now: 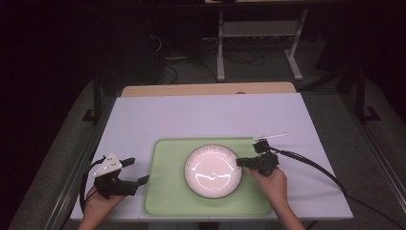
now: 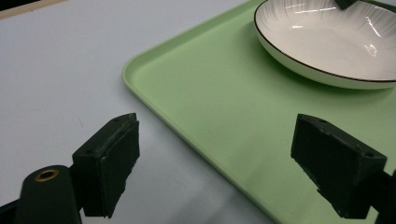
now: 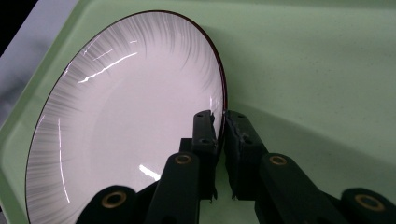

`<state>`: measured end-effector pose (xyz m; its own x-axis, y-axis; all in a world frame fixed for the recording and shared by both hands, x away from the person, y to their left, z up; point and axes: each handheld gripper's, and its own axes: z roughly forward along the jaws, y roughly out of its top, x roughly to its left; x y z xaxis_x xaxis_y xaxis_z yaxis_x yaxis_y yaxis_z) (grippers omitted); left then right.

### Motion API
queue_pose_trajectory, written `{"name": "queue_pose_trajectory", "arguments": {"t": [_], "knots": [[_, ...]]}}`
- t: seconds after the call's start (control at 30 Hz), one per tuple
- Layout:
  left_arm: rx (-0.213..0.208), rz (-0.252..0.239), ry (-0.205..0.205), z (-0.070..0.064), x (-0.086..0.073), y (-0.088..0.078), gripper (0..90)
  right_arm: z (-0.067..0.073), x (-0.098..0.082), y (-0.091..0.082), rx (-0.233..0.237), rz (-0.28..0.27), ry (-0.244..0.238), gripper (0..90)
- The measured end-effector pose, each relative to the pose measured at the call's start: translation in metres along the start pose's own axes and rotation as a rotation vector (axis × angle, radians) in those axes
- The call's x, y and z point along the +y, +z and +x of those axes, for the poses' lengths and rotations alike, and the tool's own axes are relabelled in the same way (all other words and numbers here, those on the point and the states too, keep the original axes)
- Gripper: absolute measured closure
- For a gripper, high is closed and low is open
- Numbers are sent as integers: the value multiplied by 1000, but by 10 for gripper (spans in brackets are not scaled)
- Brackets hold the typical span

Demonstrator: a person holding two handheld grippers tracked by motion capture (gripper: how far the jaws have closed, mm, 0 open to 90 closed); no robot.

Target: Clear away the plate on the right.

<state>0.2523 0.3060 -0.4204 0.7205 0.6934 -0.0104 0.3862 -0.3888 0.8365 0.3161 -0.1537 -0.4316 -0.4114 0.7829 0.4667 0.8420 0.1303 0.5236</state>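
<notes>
A lab-like recording room: dark surroundings, a white-covered bench (image 1: 210, 115) with metal rails, loose cables (image 1: 239, 56) and a metal frame (image 1: 258, 33) on the floor behind the bench.

Left tool (image 2: 215, 154) stood with its two black jaws wide apart, nothing between them. Left jaw hung over the white table (image 2: 60, 70), right jaw over the pale green plastic tray (image 2: 210, 93). White ribbed ceramic plate with dark rim (image 2: 336, 42) sat on tray, upper right.

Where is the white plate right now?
In the high view the white plate sits mid-tray on the green tray, its right rim pinched by the right tongs.
</notes>
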Motion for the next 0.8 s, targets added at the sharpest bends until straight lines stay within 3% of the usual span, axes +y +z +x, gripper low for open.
{"name": "queue_pose_trajectory", "arguments": {"t": [0.23,0.6,0.8], "knots": [[2,-5,-3,1,0,-1,152,-1,0,-6,-11,-45,-51,717],[1,1,0,0,0,0,152,-6,-1,-19,-67,-159,-218,473],[4,-3,0,0,0,-1,152,-12,-1,-30,-100,-220,-278,379]]}}
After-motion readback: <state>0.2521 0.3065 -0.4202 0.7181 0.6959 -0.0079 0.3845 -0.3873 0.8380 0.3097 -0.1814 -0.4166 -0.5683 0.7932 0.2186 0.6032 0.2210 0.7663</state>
